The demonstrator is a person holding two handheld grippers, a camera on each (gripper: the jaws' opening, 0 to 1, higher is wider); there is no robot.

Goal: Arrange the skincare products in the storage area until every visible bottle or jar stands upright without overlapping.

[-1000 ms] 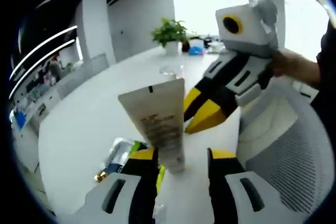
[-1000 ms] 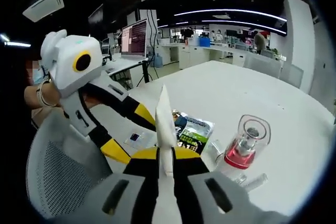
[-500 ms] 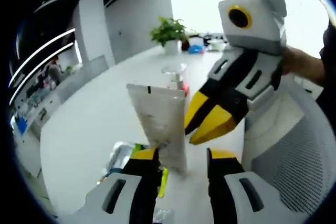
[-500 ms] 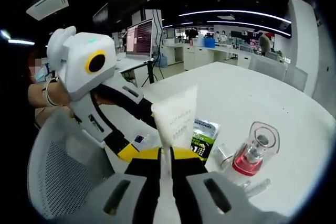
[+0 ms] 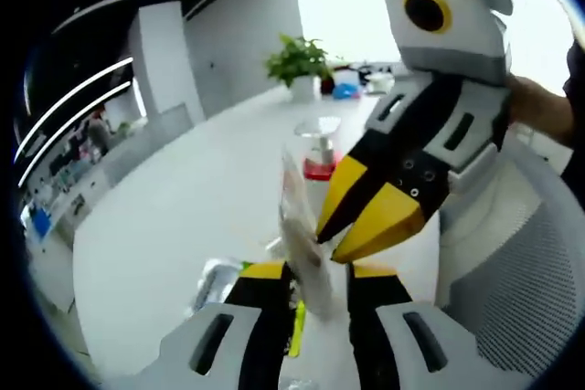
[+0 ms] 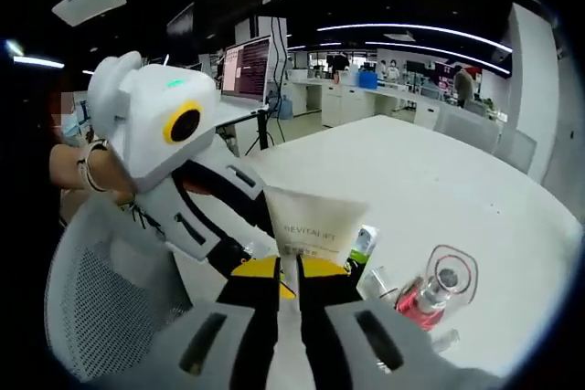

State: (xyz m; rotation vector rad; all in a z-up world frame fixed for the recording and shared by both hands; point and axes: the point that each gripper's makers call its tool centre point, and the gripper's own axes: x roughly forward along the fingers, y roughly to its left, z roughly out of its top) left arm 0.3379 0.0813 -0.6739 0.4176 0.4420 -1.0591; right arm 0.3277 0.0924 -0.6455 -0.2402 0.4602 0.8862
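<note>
Right hand-held gripper [image 6: 291, 269], in the right gripper view: yellow-tipped jaws nearly together, pinching the lower end of a white tube [image 6: 311, 227] that stands up from between them, broad face toward the camera, faint lettering across it. Same tube [image 5: 300, 235] in the left gripper view seen edge-on and blurred, rising between the jaws of the left hand-held gripper [image 5: 315, 273]; jaws there narrow, close on either side of the tube, though hard to tell whether they actually touch it. Right hand-held gripper [image 5: 366, 226] entering the left gripper view from the right, its tips at the tube's side. Left hand-held gripper [image 6: 260, 267] entering the right gripper view from the left, tips just beside the tube's base.

Beyond the tube, on the white table [image 6: 430, 180]: a clear bottle with red liquid [image 6: 434, 294], upright, to the right of the tube; same bottle [image 5: 320, 148] behind the tube in the left gripper view. Green-and-dark packet [image 6: 363, 242] lying flat just behind the tube. White mesh chair back [image 6: 101, 308] at lower left.
</note>
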